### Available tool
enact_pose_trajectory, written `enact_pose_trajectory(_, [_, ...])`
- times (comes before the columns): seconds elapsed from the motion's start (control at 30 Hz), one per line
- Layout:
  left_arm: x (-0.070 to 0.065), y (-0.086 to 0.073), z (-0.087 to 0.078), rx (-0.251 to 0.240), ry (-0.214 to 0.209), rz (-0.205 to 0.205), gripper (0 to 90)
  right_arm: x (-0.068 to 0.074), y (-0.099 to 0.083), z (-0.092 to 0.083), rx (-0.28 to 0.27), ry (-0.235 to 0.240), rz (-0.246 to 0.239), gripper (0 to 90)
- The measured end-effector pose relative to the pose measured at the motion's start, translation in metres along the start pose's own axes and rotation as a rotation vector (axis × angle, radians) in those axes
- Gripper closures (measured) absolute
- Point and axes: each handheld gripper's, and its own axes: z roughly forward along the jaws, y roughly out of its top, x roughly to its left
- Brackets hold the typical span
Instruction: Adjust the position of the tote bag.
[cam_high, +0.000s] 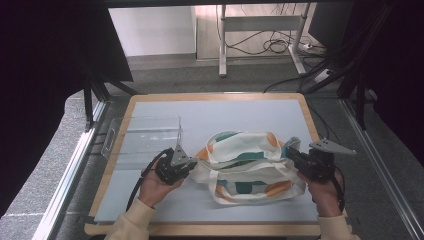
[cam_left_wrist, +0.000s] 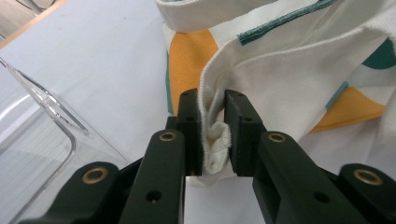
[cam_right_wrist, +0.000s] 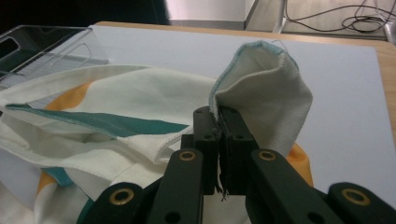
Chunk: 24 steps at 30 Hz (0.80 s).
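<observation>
Counter (cam_high: 150, 200) first: its pale mat carries a clear tray (cam_high: 142, 137) at far left and, near the middle, the white bag (cam_high: 247, 167) with orange and teal patches. We hold that bag at both ends. Our left gripper (cam_high: 187, 164) pinches bunched cloth at its left edge; our right gripper (cam_high: 291, 152) is clamped on a folded corner at its right. We judge we are mid-spread; next, pull the ends apart evenly without slipping.

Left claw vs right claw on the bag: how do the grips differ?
The left claw clamps a thick bunched wad at the cloth bag's left edge, jaws visibly apart; the right claw pinches a thin hem at the right edge, jaws nearly together, cloth standing up above them. Both are shut on the bag.
</observation>
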Motion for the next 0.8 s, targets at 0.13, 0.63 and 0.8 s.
enact_pose_trajectory(0.13, [-0.003,-0.001,0.003,0.007,-0.005,0.002,77.1,-0.002,-0.008,0.001,0.019,-0.018,0.011,85.8])
enact_pose_trajectory(0.63, [-0.007,-0.007,-0.005,-0.033,-0.072,-0.045,52.2,-0.013,-0.013,0.002,0.015,-0.045,0.023,49.5])
enact_pose_trajectory(0.8, [0.000,-0.004,-0.019,-0.071,-0.090,-0.064,40.8,-0.015,-0.010,0.001,0.033,-0.061,0.021,34.0])
